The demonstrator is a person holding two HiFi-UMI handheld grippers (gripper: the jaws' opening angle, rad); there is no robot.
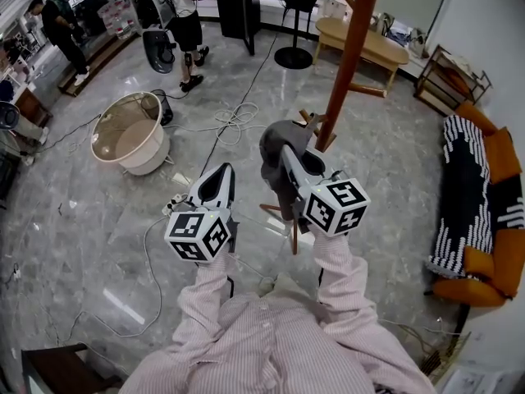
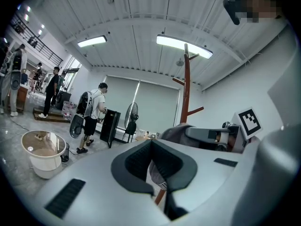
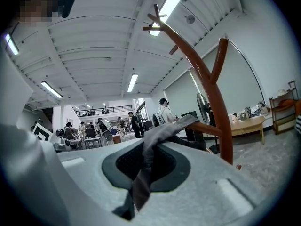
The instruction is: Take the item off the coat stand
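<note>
Glossy grey floor (image 1: 82, 220) with cables (image 1: 238, 121) beneath coat stand (image 1: 353, 56).

The coat stand (image 1: 353, 48) runs off the head view's top edge.

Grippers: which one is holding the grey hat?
The right gripper, the one beside the brown stand. The hat is pinched between its jaws. The left gripper is off to the side, with no hat in it.

Coat stand (image 1: 351, 56) reddish-brown. Item (image 1: 275, 148) grey. Shirt (image 1: 279, 343) pink-and-white pinstripe. Floor (image 1: 98, 220) grey marbled. Sofa (image 1: 496, 257) orange; throw (image 1: 463, 187) black with white dashes.
</note>
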